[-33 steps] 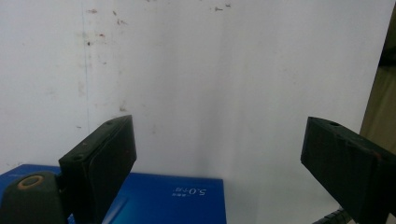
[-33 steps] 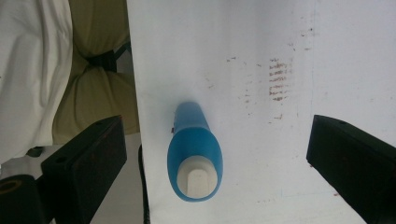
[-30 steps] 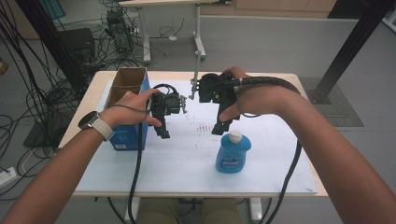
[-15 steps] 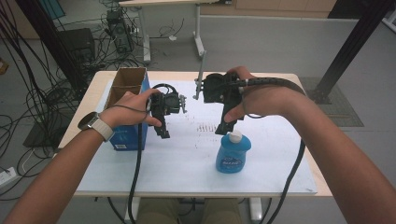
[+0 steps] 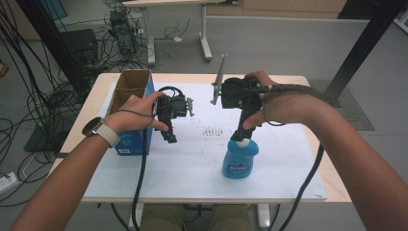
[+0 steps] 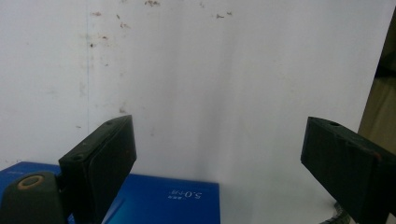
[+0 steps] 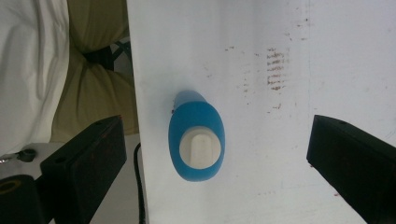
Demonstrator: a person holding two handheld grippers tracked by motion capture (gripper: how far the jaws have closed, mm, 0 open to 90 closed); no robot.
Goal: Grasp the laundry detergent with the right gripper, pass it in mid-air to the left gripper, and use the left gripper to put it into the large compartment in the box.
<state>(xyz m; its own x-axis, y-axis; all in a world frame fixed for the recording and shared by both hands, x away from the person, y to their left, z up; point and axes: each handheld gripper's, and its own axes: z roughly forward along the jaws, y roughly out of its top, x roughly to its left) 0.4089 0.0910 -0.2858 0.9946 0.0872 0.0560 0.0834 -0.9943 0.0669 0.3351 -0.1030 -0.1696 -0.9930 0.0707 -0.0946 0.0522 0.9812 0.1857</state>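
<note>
Right fingers: your right gripper (image 7: 215, 154) is wide open, holding nothing, right above the blue bottle (image 7: 196, 140).
Left fingers: your left gripper (image 6: 219, 158) is wide open and empty, beside the blue box (image 5: 129, 108).
Bottle: stands upright on the white bench (image 5: 192, 168), near your edge.

A glossy blue plastic bottle (image 5: 240, 162) with a smooth white cap. It stands on a matt white, scuffed bench (image 5: 192, 163). An open brown cardboard box (image 5: 129, 91) has glossy blue printed sides.
</note>
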